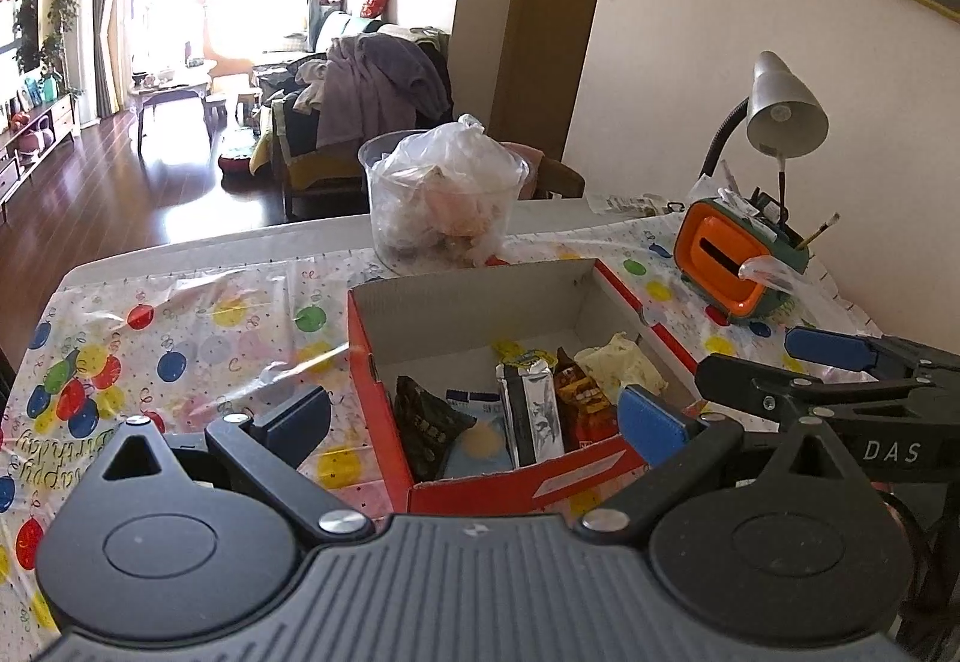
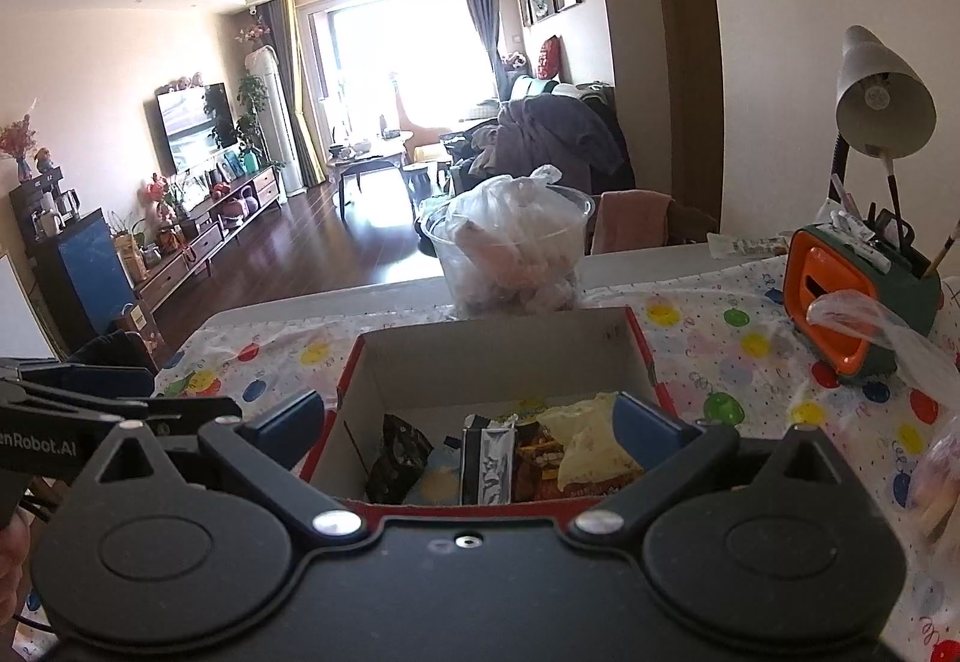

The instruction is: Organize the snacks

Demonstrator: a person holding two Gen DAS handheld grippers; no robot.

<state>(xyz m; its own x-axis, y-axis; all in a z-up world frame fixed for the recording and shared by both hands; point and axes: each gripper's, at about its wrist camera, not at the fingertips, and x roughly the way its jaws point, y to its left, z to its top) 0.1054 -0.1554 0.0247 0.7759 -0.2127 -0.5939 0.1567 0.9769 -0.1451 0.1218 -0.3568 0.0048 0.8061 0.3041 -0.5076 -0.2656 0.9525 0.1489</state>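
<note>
Left wrist view: left claw released, empty, at near edge of red box on table; snack packets inside, near end. Right wrist view: right claw released, empty, over same box; packets below.

Both views near (sharing) box.
</note>
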